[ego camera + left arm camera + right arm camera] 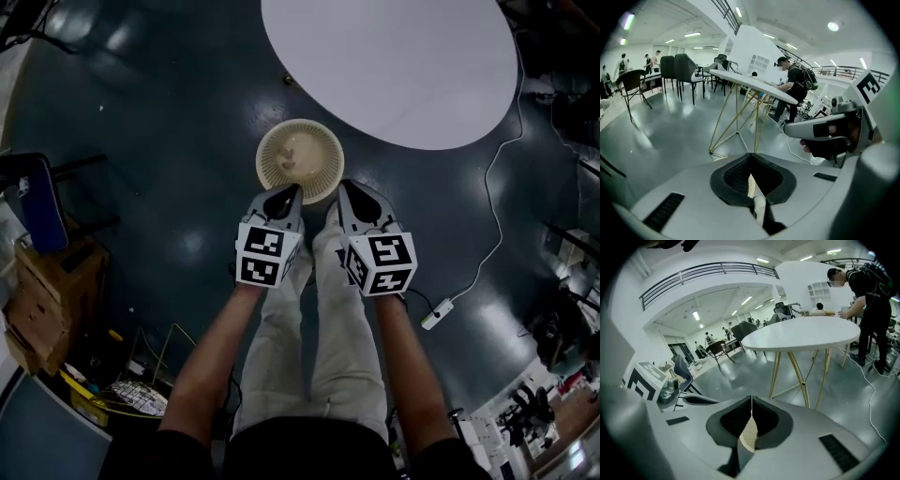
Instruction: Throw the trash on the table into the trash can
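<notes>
Gripping the trash can (324, 141) by its near rim, the left tongs (284, 197) and right tongs (350, 195) sit side by side, both pinched tight on the beige mesh. The can hangs just beside the round white counter (394, 66).

Open floor to the sides, table ahead

The way ahead is blocked by the round table (403, 66) and by the bin (300, 155) just short of its edge. Bare floor (187, 94) is left open on either side of the bin. Further left, room is closed off by a chair (37, 202) and boxes (47, 291). On the right, a cable (487, 225) and power strip (437, 314) lie on the floor.
</notes>
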A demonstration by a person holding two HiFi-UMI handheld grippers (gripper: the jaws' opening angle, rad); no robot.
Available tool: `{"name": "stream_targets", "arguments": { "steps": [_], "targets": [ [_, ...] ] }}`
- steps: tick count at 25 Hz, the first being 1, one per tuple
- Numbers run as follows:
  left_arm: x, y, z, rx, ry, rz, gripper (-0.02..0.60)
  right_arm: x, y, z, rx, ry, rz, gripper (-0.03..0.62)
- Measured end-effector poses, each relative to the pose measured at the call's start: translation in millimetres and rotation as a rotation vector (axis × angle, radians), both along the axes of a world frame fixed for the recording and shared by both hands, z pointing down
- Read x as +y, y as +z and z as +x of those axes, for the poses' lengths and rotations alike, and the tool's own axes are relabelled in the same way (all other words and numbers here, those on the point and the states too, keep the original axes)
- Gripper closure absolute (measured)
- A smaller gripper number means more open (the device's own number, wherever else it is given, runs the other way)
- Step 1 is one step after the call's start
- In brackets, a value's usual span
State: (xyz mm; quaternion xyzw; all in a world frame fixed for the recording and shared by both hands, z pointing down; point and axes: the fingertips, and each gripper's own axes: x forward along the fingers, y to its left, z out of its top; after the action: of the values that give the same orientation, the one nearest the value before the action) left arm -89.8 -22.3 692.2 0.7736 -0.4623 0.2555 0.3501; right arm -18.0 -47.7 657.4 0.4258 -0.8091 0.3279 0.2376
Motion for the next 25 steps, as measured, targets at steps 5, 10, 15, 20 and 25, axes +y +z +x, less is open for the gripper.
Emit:
{"name": "stream_targets", "arguments": {
  "steps": [5, 10, 15, 20, 25],
  "targets": [
    [-8.9, -52.1, 0.1, 0.025, -0.029, 0.05, 0.566, -5.4, -48.8, 4.2, 0.004, -0.007, 0.041, 0.573],
    [-13.9, -107.5, -0.4, 0.062, -0.042, 0.095, 0.566, -6.4, -95.8, -1.8, -0.001, -0.01, 0.069, 0.574],
    [-15.6, -157.6, 4.4, 0.083, -0.031, 0.139, 0.566, -2.0, -140.8, -8.6, -0.012, -0.01, 0.101, 0.573],
    [-17.6, -208.0, 8.2, 0.099, -0.015, 0.193, 0.566, -3.6, -197.6, -10.3, -0.014, -0.014, 0.172, 0.573],
    [-24.3, -258.0, 10.8, 0.107, -0.006, 0.245, 0.566, -13.8, -252.7, -5.2, -0.017, -0.001, 0.236, 0.573]
  ]
}}
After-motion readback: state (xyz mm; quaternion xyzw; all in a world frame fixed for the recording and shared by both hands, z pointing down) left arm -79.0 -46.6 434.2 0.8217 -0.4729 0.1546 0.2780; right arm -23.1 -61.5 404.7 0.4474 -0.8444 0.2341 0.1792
